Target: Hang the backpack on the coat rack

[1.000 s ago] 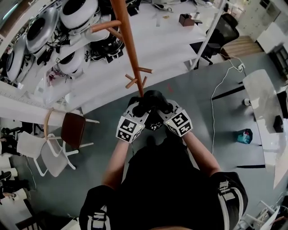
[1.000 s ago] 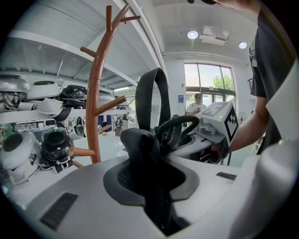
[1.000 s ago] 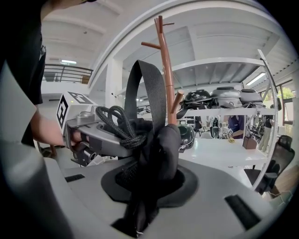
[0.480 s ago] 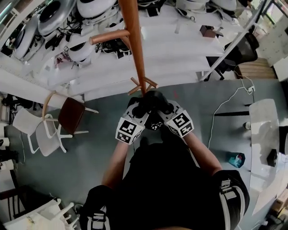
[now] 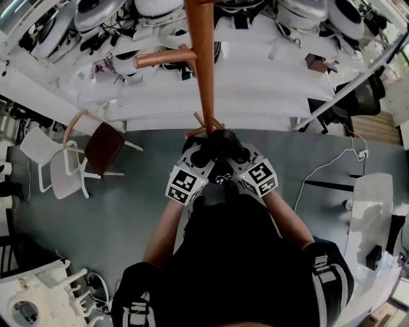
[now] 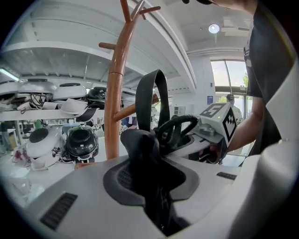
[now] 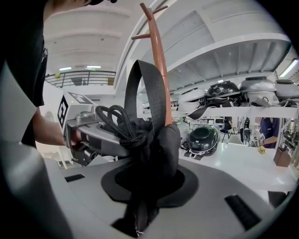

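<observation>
Dead centre of the head view, both grippers are bunched together on the top of the black backpack [image 5: 217,142]. It sits right under where the coat rack [image 5: 203,76] pole comes down from the top edge of the frame. The left gripper [image 6: 145,161] has its jaws pinched on a wad of the bag's black fabric, and you can see it crammed between them in the left gripper view. The right gripper [image 7: 148,163] does the same from the other side, jaws clamped on another fistful of that fabric. So neither one is empty, both have hold of the bag. The webbing loop [image 7: 142,88] on top of the backpack sticks straight up between the two grippers, and it isn't over any peg yet. A twisted black cord [image 7: 119,123] lies coiled just left of the loop in the right gripper view. The rack is orange-brown wood. One long peg [image 5: 160,59] juts toward the upper left of the frame, and a couple of short pegs [image 5: 203,122] sit just above the bag, close to it, though I can't tell if they touch. The person's forearms [image 5: 166,223] run down toward the bottom of the frame. Behind the rack there's a white table [image 5: 255,83] loaded with round white devices [image 5: 96,9], plus a black domed one [image 6: 80,142] that shows in the left gripper view. A brown-seated chair [image 5: 102,148] and a white chair [image 5: 54,175] stand at the left middle on the grey floor [image 5: 128,217].
</observation>
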Demonstrator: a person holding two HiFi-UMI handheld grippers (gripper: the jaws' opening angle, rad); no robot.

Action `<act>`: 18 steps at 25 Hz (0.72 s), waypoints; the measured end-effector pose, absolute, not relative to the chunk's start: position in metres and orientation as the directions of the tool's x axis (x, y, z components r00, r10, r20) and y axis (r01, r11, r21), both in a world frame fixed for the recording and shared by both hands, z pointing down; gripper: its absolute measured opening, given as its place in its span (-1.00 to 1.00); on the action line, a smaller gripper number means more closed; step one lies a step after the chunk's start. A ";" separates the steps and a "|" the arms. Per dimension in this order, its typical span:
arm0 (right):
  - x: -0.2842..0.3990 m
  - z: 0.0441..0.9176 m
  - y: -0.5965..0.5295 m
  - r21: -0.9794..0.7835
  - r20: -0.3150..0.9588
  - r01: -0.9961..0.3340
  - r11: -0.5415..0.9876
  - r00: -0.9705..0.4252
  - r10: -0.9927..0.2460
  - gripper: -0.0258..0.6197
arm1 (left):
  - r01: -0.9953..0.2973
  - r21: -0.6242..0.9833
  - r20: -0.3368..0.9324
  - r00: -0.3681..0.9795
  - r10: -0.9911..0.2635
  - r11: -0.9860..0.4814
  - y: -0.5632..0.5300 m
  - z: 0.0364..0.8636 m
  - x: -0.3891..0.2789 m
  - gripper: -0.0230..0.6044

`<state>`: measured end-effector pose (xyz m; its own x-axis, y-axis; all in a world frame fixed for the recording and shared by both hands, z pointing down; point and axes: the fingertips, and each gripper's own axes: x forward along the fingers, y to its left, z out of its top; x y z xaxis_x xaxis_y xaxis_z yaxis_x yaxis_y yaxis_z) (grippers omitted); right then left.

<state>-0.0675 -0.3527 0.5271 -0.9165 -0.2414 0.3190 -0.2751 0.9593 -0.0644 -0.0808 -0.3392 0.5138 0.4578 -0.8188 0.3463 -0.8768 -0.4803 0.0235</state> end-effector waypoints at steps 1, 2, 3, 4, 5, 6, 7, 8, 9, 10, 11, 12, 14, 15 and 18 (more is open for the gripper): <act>-0.068 0.528 -0.355 -0.066 0.318 -0.266 0.962 -0.919 -0.232 -0.60 | -0.881 0.022 0.348 0.449 -0.823 -0.472 -0.342 0.515 -0.081 -0.64; -0.068 0.529 -0.358 -0.067 0.318 -0.255 0.965 -0.922 -0.222 -0.60 | -0.886 0.021 0.349 0.440 -0.827 -0.463 -0.344 0.516 -0.081 -0.64; -0.068 0.531 -0.360 -0.068 0.318 -0.244 0.967 -0.924 -0.211 -0.60 | -0.892 0.021 0.350 0.430 -0.832 -0.452 -0.346 0.517 -0.081 -0.64; -0.069 0.533 -0.363 -0.069 0.320 -0.233 0.970 -0.926 -0.200 -0.60 | -0.897 0.021 0.352 0.419 -0.837 -0.441 -0.348 0.518 -0.082 -0.64; -0.070 0.535 -0.366 -0.068 0.323 -0.223 0.973 -0.927 -0.190 -0.60 | -0.903 0.021 0.354 0.409 -0.841 -0.430 -0.351 0.519 -0.083 -0.64; -0.071 0.538 -0.369 -0.066 0.327 -0.212 0.975 -0.928 -0.180 -0.60 | -0.908 0.022 0.355 0.398 -0.846 -0.418 -0.354 0.520 -0.084 -0.64; -0.073 0.538 -0.371 -0.063 0.330 -0.201 0.978 -0.929 -0.170 -0.60 | -0.913 0.023 0.358 0.388 -0.849 -0.407 -0.356 0.521 -0.086 -0.64; -0.075 0.538 -0.373 -0.058 0.332 -0.190 0.980 -0.930 -0.160 -0.60 | -0.918 0.024 0.361 0.378 -0.853 -0.396 -0.358 0.522 -0.088 -0.64; -0.076 0.538 -0.374 -0.050 0.337 -0.179 0.983 -0.929 -0.152 -0.60 | -0.922 0.026 0.363 0.368 -0.856 -0.386 -0.359 0.523 -0.089 -0.64; -0.077 0.540 -0.375 -0.041 0.343 -0.169 0.985 -0.928 -0.145 -0.60 | -0.927 0.028 0.365 0.359 -0.859 -0.375 -0.359 0.524 -0.090 -0.64; -0.079 0.541 -0.376 -0.033 0.348 -0.157 0.987 -0.927 -0.136 -0.60 | -0.931 0.030 0.366 0.348 -0.863 -0.363 -0.360 0.525 -0.092 -0.64; -0.080 0.543 -0.378 -0.029 0.351 -0.146 0.989 -0.928 -0.126 -0.60 | -0.936 0.030 0.366 0.337 -0.867 -0.351 -0.361 0.525 -0.094 -0.64; -0.085 0.546 -0.383 -0.031 0.353 -0.124 0.992 -0.930 -0.105 -0.60 | -0.944 0.028 0.370 0.315 -0.874 -0.328 -0.365 0.526 -0.098 -0.64; -0.087 0.547 -0.385 -0.032 0.353 -0.114 0.993 -0.931 -0.096 -0.60 | -0.948 0.028 0.373 0.305 -0.876 -0.318 -0.366 0.527 -0.100 -0.64; -0.094 0.546 -0.388 -0.029 0.349 -0.091 0.995 -0.934 -0.075 -0.60 | -0.956 0.030 0.380 0.280 -0.882 -0.290 -0.369 0.529 -0.106 -0.64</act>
<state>-0.0938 -0.3882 0.5465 -0.9340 -0.0753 0.3494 -0.0912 0.9954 -0.0293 -0.1058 -0.3686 0.5288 0.2797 -0.8818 0.3797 -0.9564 -0.2904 0.0303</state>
